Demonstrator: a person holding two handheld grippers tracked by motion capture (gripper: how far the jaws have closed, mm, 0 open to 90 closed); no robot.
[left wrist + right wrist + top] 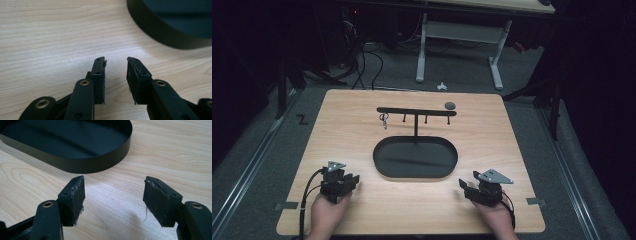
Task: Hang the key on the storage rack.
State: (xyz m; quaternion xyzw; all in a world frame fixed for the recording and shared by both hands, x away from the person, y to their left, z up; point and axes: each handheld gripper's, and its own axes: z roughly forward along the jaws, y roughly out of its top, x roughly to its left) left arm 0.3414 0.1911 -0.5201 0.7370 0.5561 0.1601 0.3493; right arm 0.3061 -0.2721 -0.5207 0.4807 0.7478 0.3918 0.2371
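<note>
On the wooden bench (492, 130), a black oval tray (415, 157) forms the base of a T-shaped hook stand (416, 113), with a key ring (384, 119) hanging from the leftmost hook and a small grey object (450, 105) lying by the bar's right end. Near the front edge, the left hand-held gripper (353, 181) rests just left of the tray, jaws narrowly parted around nothing, while the right hand-held gripper (465, 189) sits just beside the tray's right end, jaws spread wide and empty.

Tray (384, 170) rim, rack (416, 112) block centre — sides open.
</note>
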